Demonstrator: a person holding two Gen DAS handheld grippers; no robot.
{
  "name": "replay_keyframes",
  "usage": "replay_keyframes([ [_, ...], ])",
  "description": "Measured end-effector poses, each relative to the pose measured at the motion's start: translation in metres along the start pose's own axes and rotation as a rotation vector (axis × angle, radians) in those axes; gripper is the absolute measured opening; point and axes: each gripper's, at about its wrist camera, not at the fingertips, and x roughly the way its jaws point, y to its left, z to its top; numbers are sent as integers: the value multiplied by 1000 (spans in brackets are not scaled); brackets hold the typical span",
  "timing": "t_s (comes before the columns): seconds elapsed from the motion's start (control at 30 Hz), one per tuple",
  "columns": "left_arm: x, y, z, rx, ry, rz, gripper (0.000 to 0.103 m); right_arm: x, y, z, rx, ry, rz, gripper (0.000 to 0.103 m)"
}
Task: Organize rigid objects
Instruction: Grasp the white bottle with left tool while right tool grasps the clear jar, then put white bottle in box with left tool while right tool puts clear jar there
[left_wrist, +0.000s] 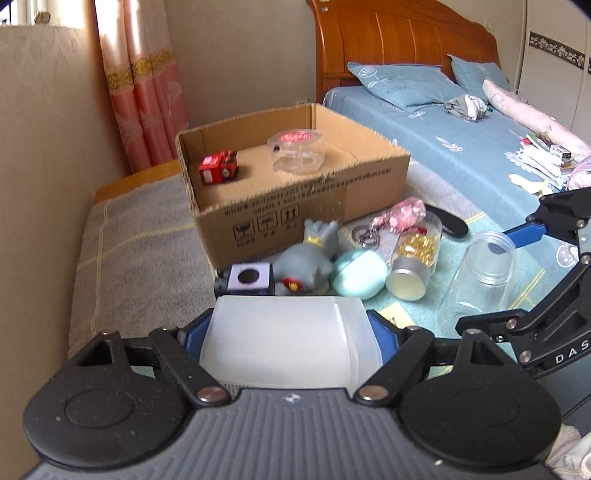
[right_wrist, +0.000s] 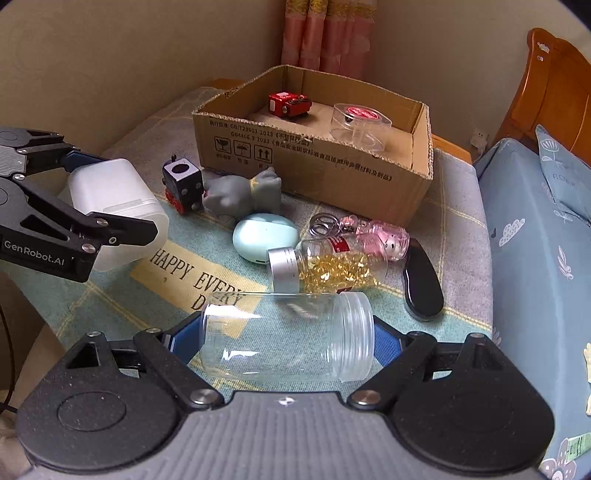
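Two grippers loaded, I see both from here.
Left gripper (left_wrist: 291, 332): clamped on the white plastic box (left_wrist: 288, 339), fingers pressed on its two sides; I see it held off the blanket at far left in the right wrist view.
Cardboard box (right_wrist: 317, 166): open top, behind the loose pile; red toy car (right_wrist: 289, 104) and clear round container (right_wrist: 360, 123) with a red label sit inside.
Loose pile on blanket (right_wrist: 110, 295), left to right: black toy train (right_wrist: 183, 188), grey figurine (right_wrist: 240, 194) touching it, mint oval case (right_wrist: 265, 238), capsule bottle (right_wrist: 325, 266) lying on its side, pink keychain (right_wrist: 373, 234), black oval object (right_wrist: 423, 291).
Right gripper (right_wrist: 288, 347): clamped on the clear jar (right_wrist: 288, 336), jar lying sideways, open threaded mouth to the right.
Bed (left_wrist: 461, 147): blue sheet, far right.
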Motion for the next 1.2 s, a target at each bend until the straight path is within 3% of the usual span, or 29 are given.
replay_keyframes([
  [0.33, -1, -1, 58, 38, -87, 30, 83, -13, -20, 30, -32, -85, 13, 93],
  [0.7, 38, 12, 137, 35, -163, 88, 83, -22, -44, 56, -18, -162, -22, 93],
  [0.77, 50, 18, 138, 13, -213, 130, 87, -23, -47, 59, -15, -170, -28, 93],
  [0.83, 61, 24, 135, -22, -210, 165, 98, -22, -50, 60, -11, -174, -30, 93],
  [1.07, 64, 31, 102, -87, -114, 103, 98, -16, -57, 68, 3, -172, -29, 93],
  [1.2, 51, 28, 83, -110, -105, 106, 101, -9, -64, 79, 16, -170, -25, 93],
])
